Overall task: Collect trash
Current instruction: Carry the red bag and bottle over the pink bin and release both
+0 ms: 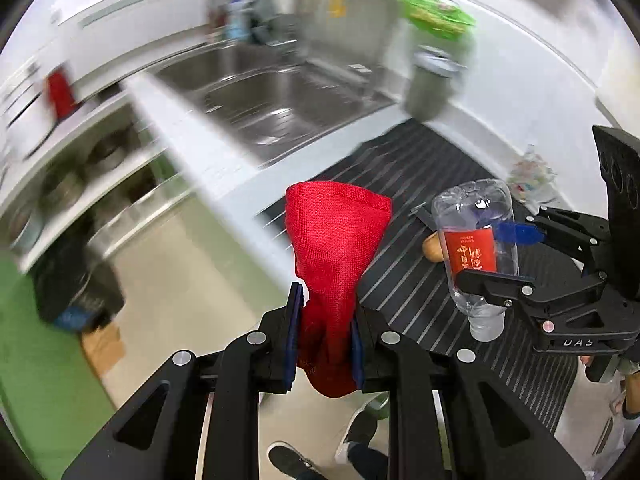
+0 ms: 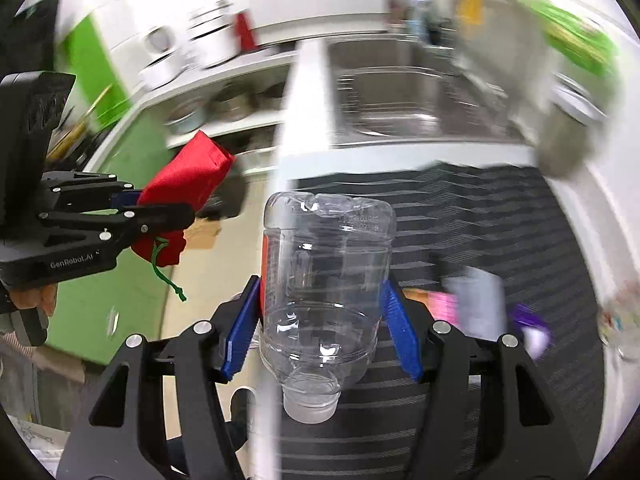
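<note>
Left wrist view only: the red label on the plastic bottle (image 1: pixel 474 240) reads clearly here; a shoe (image 1: pixel 288 458) shows on the floor below the table edge; a brownish rounded thing (image 1: pixel 434 249) peeks from behind the bottle, too hidden to name
Right wrist view only: a green drawstring (image 2: pixel 168 276) hangs knotted from the red cloth pouch (image 2: pixel 188 176); blurred pink, grey and purple scraps (image 2: pixel 480 308) lie on the dark ribbed mat (image 2: pixel 500 216) to the right of the bottle
Left tool (image 1: pixel 325 334): its blue pads (image 1: pixel 293 336) are clamped on the narrow lower part of the red cloth pouch; the wider end of the pouch stands up beyond the fingertips; held out over the table's front edge, with floor below
Right tool (image 2: pixel 320 320): clamped on the plastic bottle across its body, one blue pad on each side; the bottle is upside down, open neck pointing back toward the camera, base away
Bottle contents: clear and see-through, no liquid showing; no cap on the neck
Sink (image 1: pixel 280 92): steel basin set in the white table beyond the mat; heavily blurred, so I cannot tell what is in it
Other trash: crumpled clear wrapper (image 1: pixel 532 176) lying at the mat's far right edge
</note>
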Action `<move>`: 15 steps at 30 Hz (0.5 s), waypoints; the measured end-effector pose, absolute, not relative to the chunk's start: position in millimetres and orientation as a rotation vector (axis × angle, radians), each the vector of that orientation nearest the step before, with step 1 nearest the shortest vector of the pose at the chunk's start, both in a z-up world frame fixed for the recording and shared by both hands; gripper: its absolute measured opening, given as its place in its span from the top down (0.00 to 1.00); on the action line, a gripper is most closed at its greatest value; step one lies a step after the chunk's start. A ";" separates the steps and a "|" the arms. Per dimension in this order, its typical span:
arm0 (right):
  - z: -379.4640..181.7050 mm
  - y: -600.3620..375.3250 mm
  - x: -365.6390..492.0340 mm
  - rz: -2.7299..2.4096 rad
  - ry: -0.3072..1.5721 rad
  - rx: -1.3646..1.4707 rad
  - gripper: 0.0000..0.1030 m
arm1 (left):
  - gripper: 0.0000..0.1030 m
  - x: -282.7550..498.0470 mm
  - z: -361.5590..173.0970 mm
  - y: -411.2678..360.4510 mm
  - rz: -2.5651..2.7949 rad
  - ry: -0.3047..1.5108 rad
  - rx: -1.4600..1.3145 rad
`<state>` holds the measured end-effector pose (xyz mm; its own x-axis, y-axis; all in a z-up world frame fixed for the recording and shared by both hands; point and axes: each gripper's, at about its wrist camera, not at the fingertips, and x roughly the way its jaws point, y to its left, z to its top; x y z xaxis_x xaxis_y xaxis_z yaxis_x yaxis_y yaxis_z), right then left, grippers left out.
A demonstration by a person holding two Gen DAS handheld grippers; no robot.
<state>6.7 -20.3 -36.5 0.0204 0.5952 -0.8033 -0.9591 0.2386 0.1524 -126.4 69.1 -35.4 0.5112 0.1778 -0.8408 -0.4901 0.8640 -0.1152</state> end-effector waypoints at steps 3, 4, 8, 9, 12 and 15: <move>-45.0 6.6 -29.2 1.341 0.907 -0.543 0.42 | 0.80 -173.9 -43.6 86.6 0.477 0.957 -0.394; -50.7 20.1 -47.6 1.359 0.912 -0.561 0.42 | 0.80 -186.1 -46.3 91.0 0.488 0.956 -0.405; -70.4 53.8 -94.6 1.387 0.932 -0.607 0.42 | 0.80 -246.0 -66.4 115.4 0.540 0.959 -0.457; -75.3 59.8 -101.4 1.387 0.937 -0.616 0.42 | 0.80 -258.3 -74.0 122.1 0.551 0.962 -0.469; -96.8 81.3 -124.1 1.384 0.960 -0.632 0.42 | 0.80 -283.0 -99.2 138.9 0.564 0.982 -0.492; -137.5 101.7 -144.8 1.390 0.970 -0.658 0.42 | 0.80 -297.2 -140.8 156.0 0.575 0.995 -0.522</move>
<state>-144.8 101.7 -137.5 -0.0817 0.5009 -0.8617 -0.9816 0.1094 0.1567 -297.2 156.0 -140.8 0.4234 0.2067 -0.8821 -0.6608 0.7365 -0.1446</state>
